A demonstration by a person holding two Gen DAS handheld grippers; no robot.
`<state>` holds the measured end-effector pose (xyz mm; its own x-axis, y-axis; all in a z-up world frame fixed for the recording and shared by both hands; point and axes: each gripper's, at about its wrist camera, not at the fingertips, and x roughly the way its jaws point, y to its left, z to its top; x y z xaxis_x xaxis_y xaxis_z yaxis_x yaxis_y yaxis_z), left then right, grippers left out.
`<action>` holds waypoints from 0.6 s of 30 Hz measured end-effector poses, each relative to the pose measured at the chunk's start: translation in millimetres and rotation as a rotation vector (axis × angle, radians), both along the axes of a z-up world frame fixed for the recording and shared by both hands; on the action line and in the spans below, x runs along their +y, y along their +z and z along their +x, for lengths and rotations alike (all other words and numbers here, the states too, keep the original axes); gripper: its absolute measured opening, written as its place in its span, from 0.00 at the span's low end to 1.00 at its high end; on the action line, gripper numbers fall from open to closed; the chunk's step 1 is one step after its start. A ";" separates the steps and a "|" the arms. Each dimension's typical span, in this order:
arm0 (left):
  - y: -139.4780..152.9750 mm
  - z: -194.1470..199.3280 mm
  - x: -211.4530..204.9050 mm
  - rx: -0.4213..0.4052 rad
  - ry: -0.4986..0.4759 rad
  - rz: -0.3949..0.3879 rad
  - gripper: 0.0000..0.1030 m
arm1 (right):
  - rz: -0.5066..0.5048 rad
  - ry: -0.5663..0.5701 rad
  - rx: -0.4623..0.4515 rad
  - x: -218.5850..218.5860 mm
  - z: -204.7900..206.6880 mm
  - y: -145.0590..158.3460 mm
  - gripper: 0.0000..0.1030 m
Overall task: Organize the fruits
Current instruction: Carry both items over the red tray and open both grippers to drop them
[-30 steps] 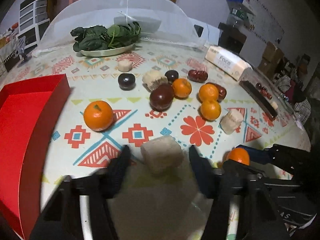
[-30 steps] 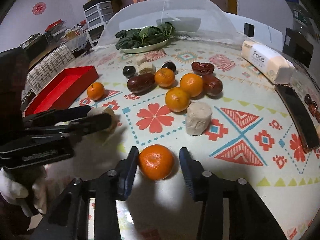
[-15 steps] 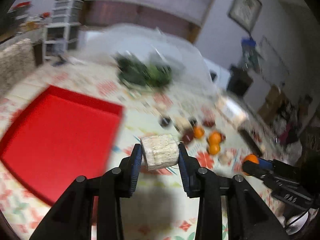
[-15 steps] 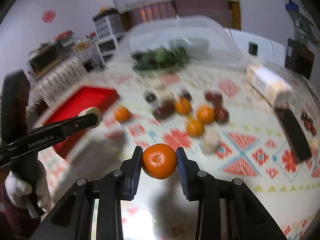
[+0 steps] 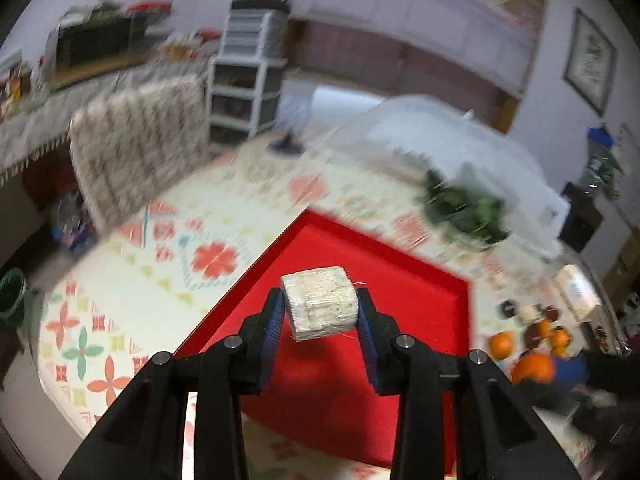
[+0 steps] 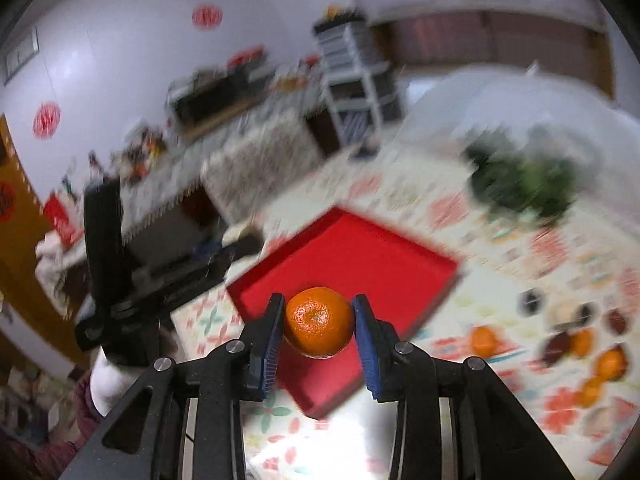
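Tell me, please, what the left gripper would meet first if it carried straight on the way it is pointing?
Probably the red tray: the left gripper, shut on a pale block, points down at the tray's bare floor. Nothing shows in between, though blur leaves depth uncertain.

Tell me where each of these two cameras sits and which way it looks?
Left wrist view: sits on the left tongs, looking forward and down along them at the pale block they grip over the red tray; the right tongs show at the lower right edge.
Right wrist view: sits on the right tongs, looking down at the tangerine they grip over the red tray; the left tongs and a white-gloved hand show at left.
Shared: tray, patterned tablecloth, leafy greens, loose fruit.
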<state>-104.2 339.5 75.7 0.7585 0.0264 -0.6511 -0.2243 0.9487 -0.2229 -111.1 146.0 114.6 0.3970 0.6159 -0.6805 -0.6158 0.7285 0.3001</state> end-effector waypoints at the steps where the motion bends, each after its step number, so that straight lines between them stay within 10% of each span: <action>1: -10.8 4.0 6.2 0.024 0.007 -0.006 0.34 | -0.025 0.013 0.021 14.6 3.5 -15.6 0.36; 12: -38.6 12.8 24.2 0.069 0.031 -0.060 0.34 | -0.129 0.022 0.090 69.4 22.4 -91.2 0.38; 18: -16.8 -0.5 20.6 0.010 0.049 -0.068 0.54 | -0.114 0.013 0.069 73.0 17.7 -87.3 0.45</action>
<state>-104.6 360.1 58.9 0.7510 0.0187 -0.6600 -0.2729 0.9190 -0.2844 -93.4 219.0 27.3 0.3391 0.5379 -0.7718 -0.6063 0.7523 0.2578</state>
